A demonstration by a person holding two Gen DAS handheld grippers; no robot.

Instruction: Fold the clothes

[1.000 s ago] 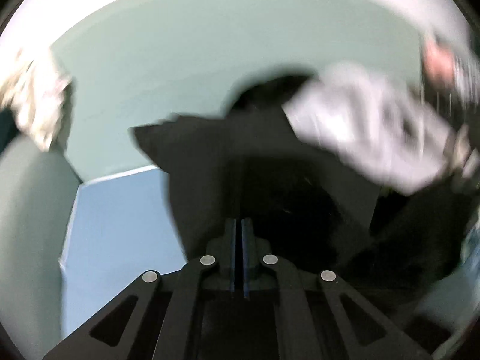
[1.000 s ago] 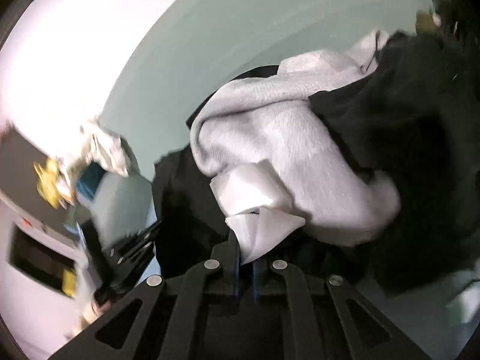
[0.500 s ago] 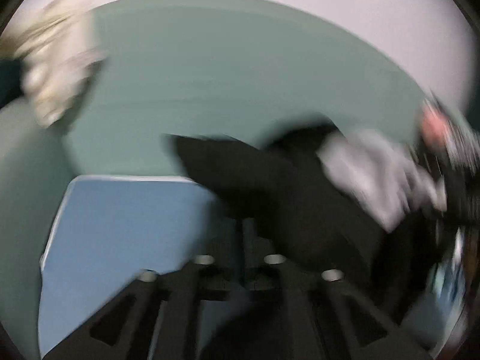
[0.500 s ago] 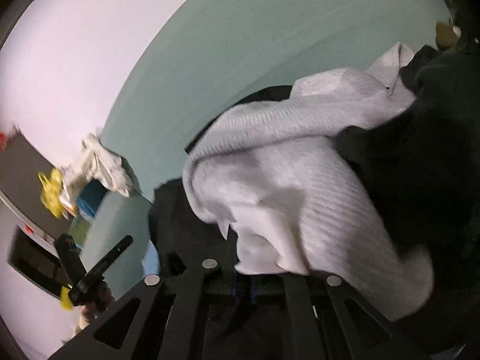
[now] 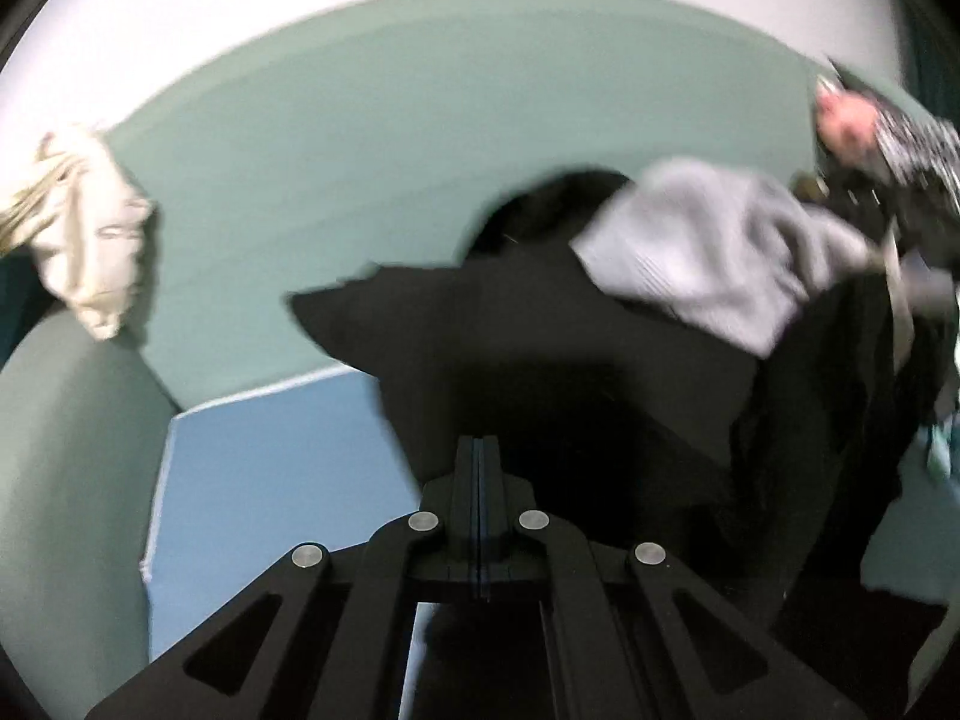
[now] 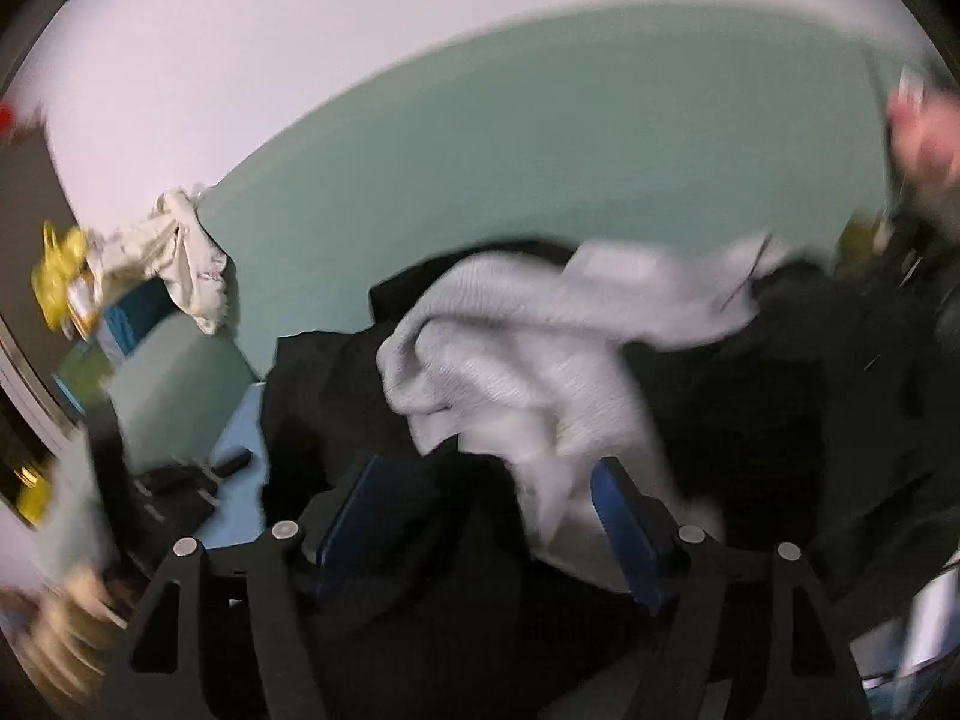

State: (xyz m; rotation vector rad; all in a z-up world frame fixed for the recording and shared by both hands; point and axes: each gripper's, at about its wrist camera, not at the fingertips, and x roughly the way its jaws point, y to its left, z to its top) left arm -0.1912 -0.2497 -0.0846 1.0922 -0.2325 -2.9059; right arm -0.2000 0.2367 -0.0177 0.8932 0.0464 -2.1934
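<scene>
Left wrist view: the left gripper [image 5: 478, 450] is clenched, its two fingers pressed flat together. Whether cloth is pinched between them cannot be told, because the black garment [image 5: 540, 360] directly ahead of the tips merges with the black fingers. To the left of this gripper lies a blue mat [image 5: 270, 468] on the green surface [image 5: 360, 180]. The grey knitted garment [image 5: 720, 252] lies ahead and to the right, on top of the black one. A beige cloth [image 5: 84, 240] hangs at the far left.

Right wrist view: the right gripper [image 6: 486, 510] has its jaws opening, and the blue pads [image 6: 624, 534] stand well apart. The lower edge of the grey knitted garment [image 6: 528, 360] hangs between the fingers; no pad presses on it. The black garment [image 6: 336, 396] lies under and around it. Only this view shows the left gripper [image 6: 198, 474] from outside, low at the left over the blue mat [image 6: 240, 498], and a yellow object [image 6: 60, 270] beside the beige cloth [image 6: 186, 276].

Both views are motion-blurred. The pinkish shape at the upper right of each cannot be identified. The dark heap at the right edge is cut off by the lens rim.
</scene>
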